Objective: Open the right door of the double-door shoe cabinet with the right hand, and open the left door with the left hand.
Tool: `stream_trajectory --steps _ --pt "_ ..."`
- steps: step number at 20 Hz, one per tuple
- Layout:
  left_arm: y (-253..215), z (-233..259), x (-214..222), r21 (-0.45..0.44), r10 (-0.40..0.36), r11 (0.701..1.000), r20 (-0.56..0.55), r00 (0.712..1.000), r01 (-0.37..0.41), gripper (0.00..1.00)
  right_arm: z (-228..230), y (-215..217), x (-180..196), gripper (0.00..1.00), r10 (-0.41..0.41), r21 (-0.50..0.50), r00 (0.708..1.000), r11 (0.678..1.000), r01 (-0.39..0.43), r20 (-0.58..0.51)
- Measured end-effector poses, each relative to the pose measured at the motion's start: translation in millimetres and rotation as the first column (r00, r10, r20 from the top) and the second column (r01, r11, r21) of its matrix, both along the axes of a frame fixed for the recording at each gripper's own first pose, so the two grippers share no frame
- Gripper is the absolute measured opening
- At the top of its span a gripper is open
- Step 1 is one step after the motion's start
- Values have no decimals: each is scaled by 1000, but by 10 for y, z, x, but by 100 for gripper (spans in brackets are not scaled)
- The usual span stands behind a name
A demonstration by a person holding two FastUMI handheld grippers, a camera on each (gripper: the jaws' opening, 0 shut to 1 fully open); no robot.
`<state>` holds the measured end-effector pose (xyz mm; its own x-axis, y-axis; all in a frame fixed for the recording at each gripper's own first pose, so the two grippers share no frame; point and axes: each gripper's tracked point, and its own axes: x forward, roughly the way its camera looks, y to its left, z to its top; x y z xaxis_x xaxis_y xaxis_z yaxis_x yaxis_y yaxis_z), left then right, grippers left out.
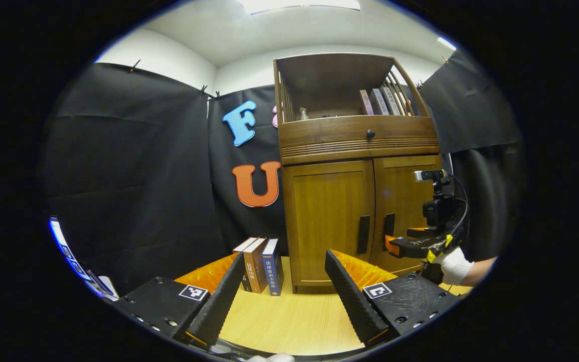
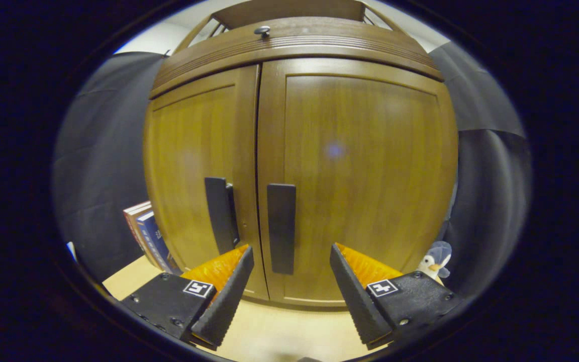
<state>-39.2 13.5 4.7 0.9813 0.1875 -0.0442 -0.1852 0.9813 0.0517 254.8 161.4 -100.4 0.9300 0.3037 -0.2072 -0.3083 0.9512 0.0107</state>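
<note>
A brown wooden shoe cabinet (image 1: 355, 151) stands on the table with both doors closed. In the left gripper view its left door (image 1: 327, 221) and right door (image 1: 404, 201) each carry a dark vertical handle, the left handle (image 1: 364, 234) and the right handle (image 1: 389, 224). My left gripper (image 1: 284, 281) is open, well short of the cabinet. Farther right the right gripper (image 1: 410, 246), held by a gloved hand (image 1: 454, 265), sits close to the right handle. In the right gripper view my right gripper (image 2: 291, 274) is open, its fingers flanking the right handle (image 2: 281, 227) without touching; the left handle (image 2: 220, 213) lies beside it.
Three books (image 1: 262, 264) stand upright left of the cabinet on the light wooden table (image 1: 294, 317). A small stuffed penguin (image 2: 432, 261) sits at the cabinet's right. A drawer with a round knob (image 1: 370, 133) and an open shelf with books top the cabinet.
</note>
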Motion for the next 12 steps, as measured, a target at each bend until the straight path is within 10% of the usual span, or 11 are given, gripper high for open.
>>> stream_trajectory --steps 5,12 --pt "-11 5 -5 6 12 1000 -17 1000 -12 100 26 136 318 83 4 8 1000 1000 -4 -22" --pt "44 -12 4 -7 1 1000 -13 1000 -1 96 127 254 418 37 -47 28 999 999 47 14"
